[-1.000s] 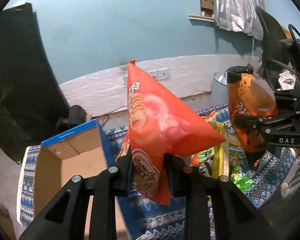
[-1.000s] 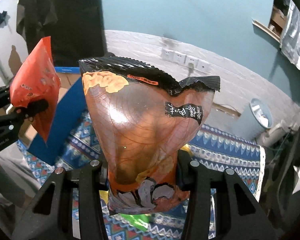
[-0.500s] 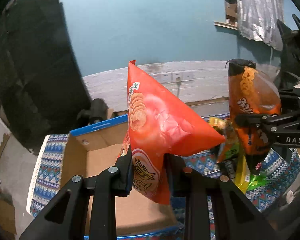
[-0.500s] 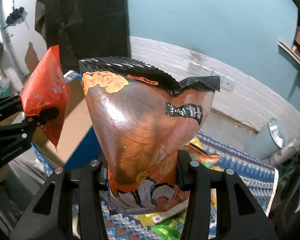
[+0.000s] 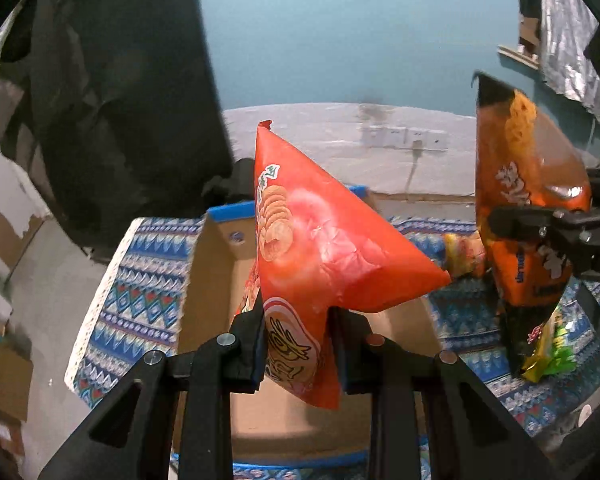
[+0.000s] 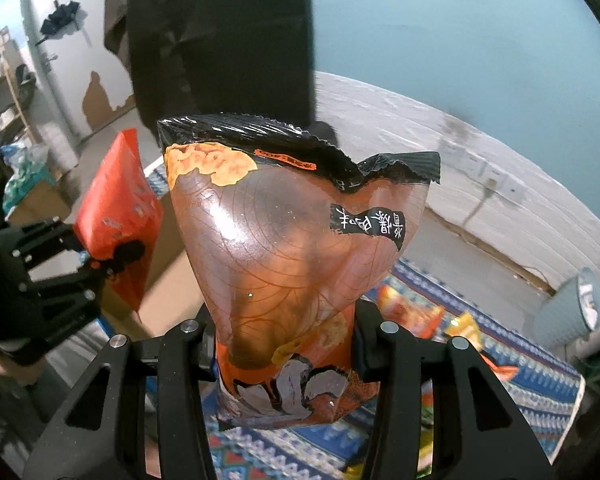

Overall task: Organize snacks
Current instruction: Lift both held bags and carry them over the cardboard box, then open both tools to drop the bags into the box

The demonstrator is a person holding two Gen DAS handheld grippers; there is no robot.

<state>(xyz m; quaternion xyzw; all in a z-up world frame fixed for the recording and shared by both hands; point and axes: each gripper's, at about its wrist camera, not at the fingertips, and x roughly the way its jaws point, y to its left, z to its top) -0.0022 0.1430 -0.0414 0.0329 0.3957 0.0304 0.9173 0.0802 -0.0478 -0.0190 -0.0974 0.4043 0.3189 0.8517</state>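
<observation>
My left gripper (image 5: 297, 320) is shut on the lower end of a red-orange snack bag (image 5: 324, 248), held up over an open cardboard box (image 5: 215, 264) with a blue outside. My right gripper (image 6: 285, 340) is shut on a brown-orange snack bag (image 6: 295, 248) with a black crimped top. In the left wrist view that brown-orange bag (image 5: 528, 216) hangs at the right in the right gripper (image 5: 548, 228), beyond the box's right wall. In the right wrist view the red-orange bag (image 6: 115, 216) and the left gripper (image 6: 95, 264) show at the left, over the box (image 6: 167, 280).
A blue patterned cloth (image 5: 135, 288) covers the table under the box. Several loose snack packets (image 6: 416, 312) lie on the cloth at the right. A dark hanging cloth (image 5: 111, 92) and a blue wall stand behind. A pale bin (image 6: 580, 308) sits on the floor.
Both grippers have carried their bags leftward across the table. The box, once at the left of the left wrist view, now lies right under the red-orange bag. Neither grip has changed.
</observation>
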